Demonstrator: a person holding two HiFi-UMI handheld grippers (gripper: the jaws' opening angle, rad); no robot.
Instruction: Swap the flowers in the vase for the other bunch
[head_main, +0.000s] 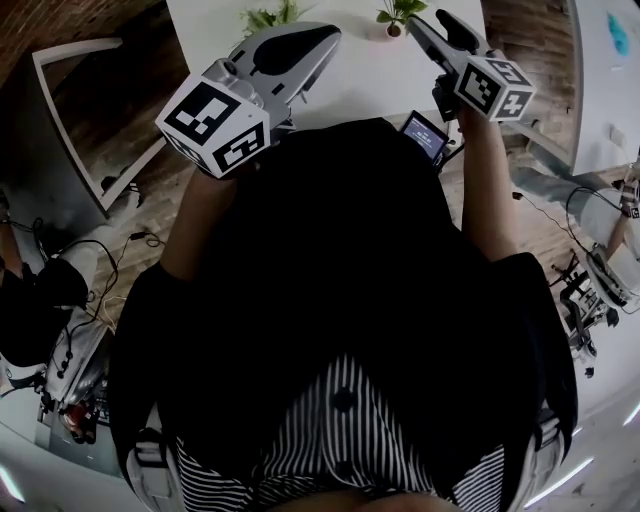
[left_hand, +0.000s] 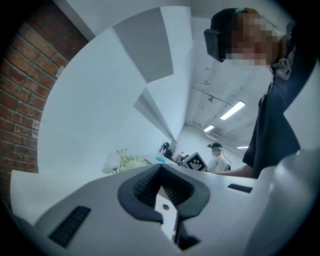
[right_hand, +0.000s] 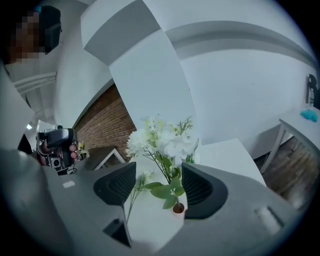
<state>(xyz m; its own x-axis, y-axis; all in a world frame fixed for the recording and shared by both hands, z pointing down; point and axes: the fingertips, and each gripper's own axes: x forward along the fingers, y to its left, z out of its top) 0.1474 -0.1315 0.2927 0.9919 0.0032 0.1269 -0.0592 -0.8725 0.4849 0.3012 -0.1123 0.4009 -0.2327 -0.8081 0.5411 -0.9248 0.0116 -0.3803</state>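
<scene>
White flowers (right_hand: 165, 142) upright in vase (right_hand: 178, 207), long axis seemingly near-vertical

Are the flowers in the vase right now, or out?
In. The white flowers stand upright, stems running down into the small vase.

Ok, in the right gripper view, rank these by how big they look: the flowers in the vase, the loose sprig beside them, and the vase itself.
1. flowers in the vase: clearly the largest.
2. loose sprig: thinner and shorter than the bunch.
3. vase: smallest; only its brown-rimmed mouth shows, so its full size is unsure.
</scene>
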